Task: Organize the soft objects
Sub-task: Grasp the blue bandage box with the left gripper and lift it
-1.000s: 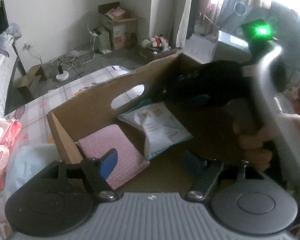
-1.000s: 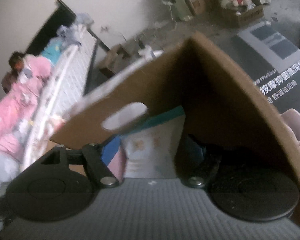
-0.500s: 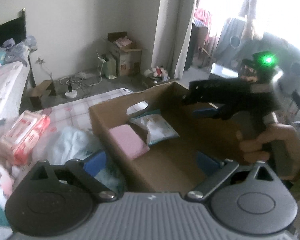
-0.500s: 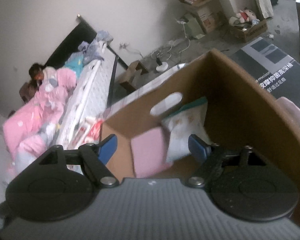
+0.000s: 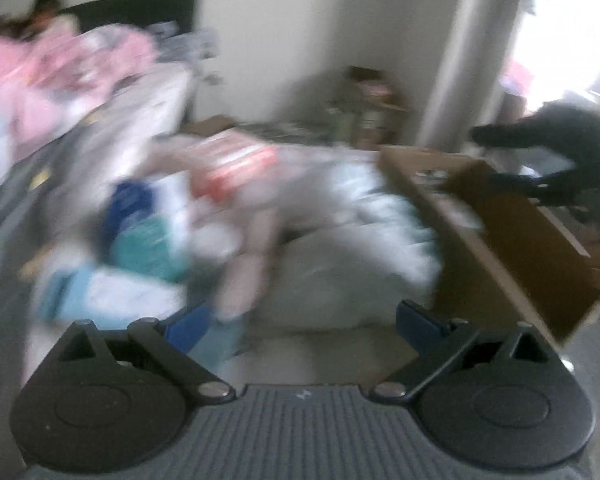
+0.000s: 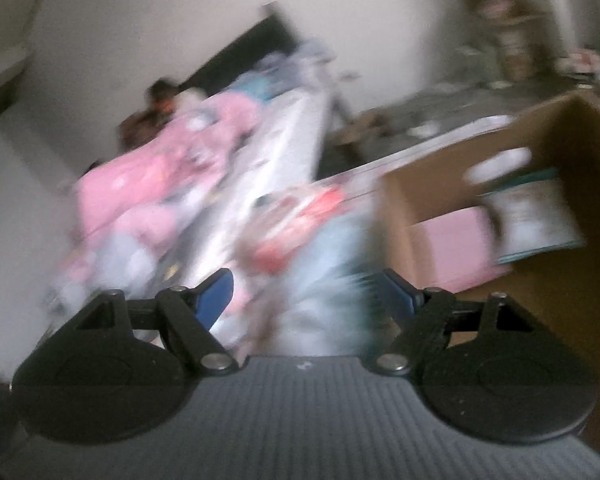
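Observation:
Both views are motion-blurred. A brown cardboard box (image 6: pixel 560 152) stands at the right with a pink folded cloth (image 6: pixel 452 240) and a white-and-teal packet (image 6: pixel 536 216) inside. The box also shows in the left wrist view (image 5: pixel 500 240). A pile of soft things lies left of it: a pale blue bundle (image 5: pixel 364 232), a red-and-white pack (image 5: pixel 236 164) and a teal item (image 5: pixel 148 244). My left gripper (image 5: pixel 300 324) is open and empty, above the pile. My right gripper (image 6: pixel 304 292) is open and empty, facing the pale blue bundle (image 6: pixel 328 272). It shows black over the box (image 5: pixel 548 144).
A bed with pink bedding (image 6: pixel 160 184) and a dark headboard (image 6: pixel 236 48) runs along the left. Boxes and clutter (image 5: pixel 368 108) sit on the floor by the far wall. A pillar or curtain (image 5: pixel 468 52) stands at the right.
Both grippers have swung left, away from the box interior and toward the pile of soft things. The box now sits at the right of both views.

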